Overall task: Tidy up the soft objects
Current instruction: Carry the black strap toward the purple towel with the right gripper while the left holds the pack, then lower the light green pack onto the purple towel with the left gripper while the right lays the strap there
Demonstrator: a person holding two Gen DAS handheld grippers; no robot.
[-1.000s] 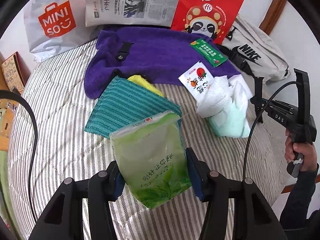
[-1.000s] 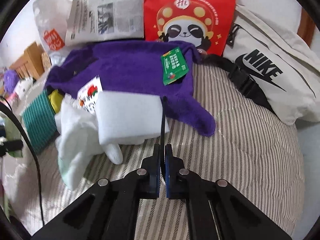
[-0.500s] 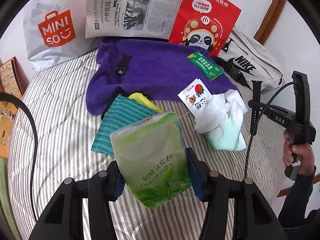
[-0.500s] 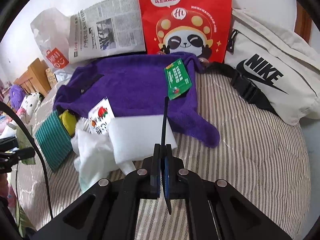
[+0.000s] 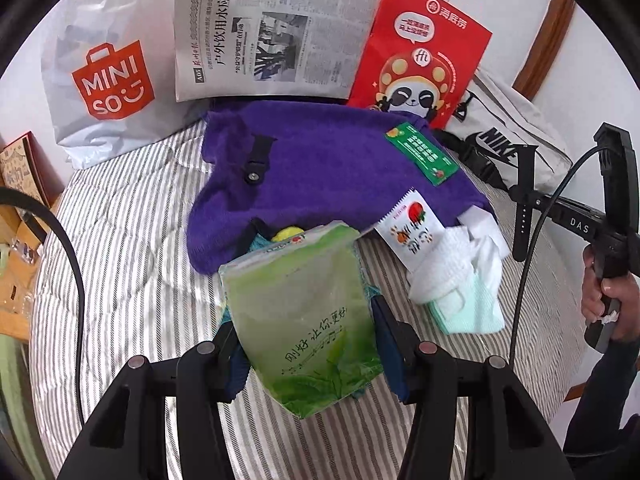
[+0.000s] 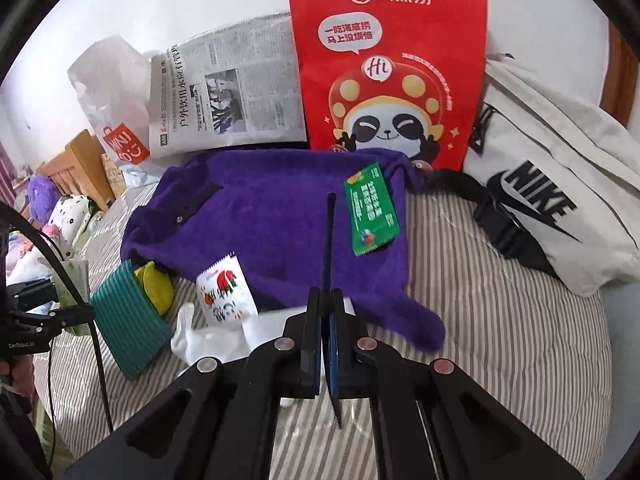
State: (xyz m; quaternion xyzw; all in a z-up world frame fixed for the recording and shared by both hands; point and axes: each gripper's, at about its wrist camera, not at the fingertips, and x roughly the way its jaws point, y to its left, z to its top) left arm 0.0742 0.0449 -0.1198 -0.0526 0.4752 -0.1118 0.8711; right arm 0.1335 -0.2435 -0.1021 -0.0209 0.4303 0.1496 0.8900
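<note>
My left gripper [image 5: 306, 344] is shut on a green tissue pack [image 5: 300, 304] and holds it above the striped bed [image 5: 128, 264]. The pack hides most of a teal ribbed cloth [image 6: 128, 320] and a yellow item [image 6: 154, 286] at the purple towel's [image 5: 320, 168] edge. To the right lie white towels [image 5: 452, 268] and a mint cloth [image 5: 468, 312]. My right gripper [image 6: 325, 320] is shut on a thin black strap [image 6: 330, 240], seen edge-on and raised over the bed. From the left wrist, the strap [image 5: 524, 200] hangs upright from that gripper.
A white sachet [image 5: 412, 232] rests on the white towels, a green sachet [image 5: 422, 154] on the purple towel. Against the wall stand a Miniso bag [image 5: 104, 80], a newspaper [image 5: 272, 40] and a red panda bag [image 5: 416, 56]. A Nike bag [image 6: 552, 200] lies at the right.
Both grippers have risen and drawn back from the pile, each keeping its hold. The tissue pack now covers most of the teal cloth. The strap hangs higher over the purple towel.
</note>
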